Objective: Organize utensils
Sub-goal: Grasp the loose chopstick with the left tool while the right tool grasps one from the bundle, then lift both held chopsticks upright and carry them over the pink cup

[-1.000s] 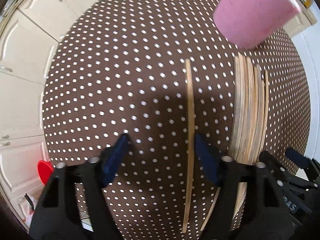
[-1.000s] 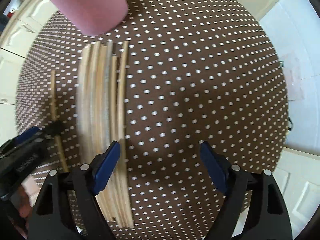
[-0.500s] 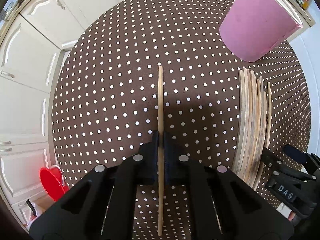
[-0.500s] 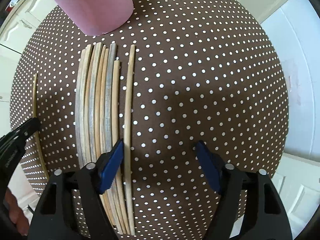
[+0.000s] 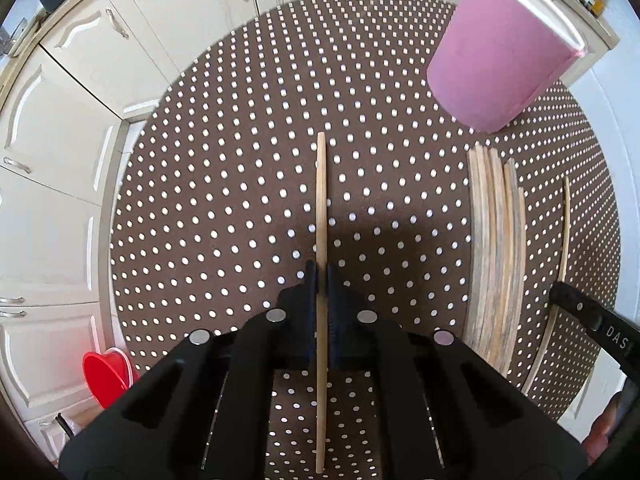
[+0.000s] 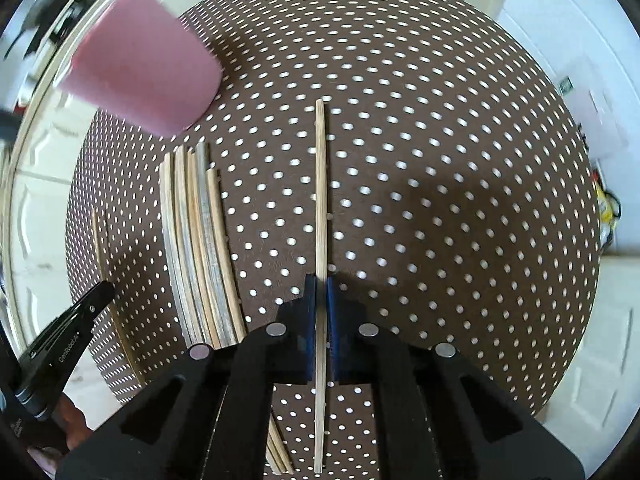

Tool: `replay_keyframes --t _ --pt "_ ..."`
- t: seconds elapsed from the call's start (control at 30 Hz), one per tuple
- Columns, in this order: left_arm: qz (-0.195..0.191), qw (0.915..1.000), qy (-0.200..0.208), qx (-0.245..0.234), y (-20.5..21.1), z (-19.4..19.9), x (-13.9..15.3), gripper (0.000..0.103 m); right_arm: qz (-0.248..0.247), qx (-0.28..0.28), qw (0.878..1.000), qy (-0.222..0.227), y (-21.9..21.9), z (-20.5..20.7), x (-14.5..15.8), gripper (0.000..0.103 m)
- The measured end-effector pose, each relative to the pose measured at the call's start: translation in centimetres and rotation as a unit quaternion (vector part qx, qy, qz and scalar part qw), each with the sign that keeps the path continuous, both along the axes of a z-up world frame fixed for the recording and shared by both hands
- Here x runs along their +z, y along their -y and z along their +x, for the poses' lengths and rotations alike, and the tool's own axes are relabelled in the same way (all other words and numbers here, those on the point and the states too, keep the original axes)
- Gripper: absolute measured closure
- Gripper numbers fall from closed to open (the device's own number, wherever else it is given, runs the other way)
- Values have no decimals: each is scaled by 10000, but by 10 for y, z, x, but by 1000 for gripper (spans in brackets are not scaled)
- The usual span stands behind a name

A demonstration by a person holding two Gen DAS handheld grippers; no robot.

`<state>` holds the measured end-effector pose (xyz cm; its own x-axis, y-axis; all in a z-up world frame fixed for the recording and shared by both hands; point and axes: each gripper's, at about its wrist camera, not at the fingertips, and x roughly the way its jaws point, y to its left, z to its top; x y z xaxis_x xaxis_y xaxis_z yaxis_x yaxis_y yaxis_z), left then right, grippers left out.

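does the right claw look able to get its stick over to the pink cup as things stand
Probably yes. The right claw is shut on one wooden stick, and the pink cup stands upright, mouth open; only the flat bundle of sticks lies between, low on the table.

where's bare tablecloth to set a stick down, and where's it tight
Widest bare patch: the dotted tablecloth beyond the stick in the right tongs, out to the table edge. Also free: cloth between the left tongs with their stick and the cabinet-side edge. Crowded: the stick pile below the pink cup.
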<state>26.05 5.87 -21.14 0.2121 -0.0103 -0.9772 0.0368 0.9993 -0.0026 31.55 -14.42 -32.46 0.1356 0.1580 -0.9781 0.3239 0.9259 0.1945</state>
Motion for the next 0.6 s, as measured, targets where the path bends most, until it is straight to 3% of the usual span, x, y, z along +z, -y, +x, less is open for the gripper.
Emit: replay_keyframes --t 0.2,0.33,0.6 --pt "-137 9993 323 -84 0 -3 32 98 120 -336 9988 341 20 -3 8 98" --pt "-184 9980 605 31 -1 -10 57 98 93 -368 9951 908 24 -6 21 98" --pt "-224 9933 1120 199 5 -29 100 98 717 -266 9814 1762 39 -5 76 98"
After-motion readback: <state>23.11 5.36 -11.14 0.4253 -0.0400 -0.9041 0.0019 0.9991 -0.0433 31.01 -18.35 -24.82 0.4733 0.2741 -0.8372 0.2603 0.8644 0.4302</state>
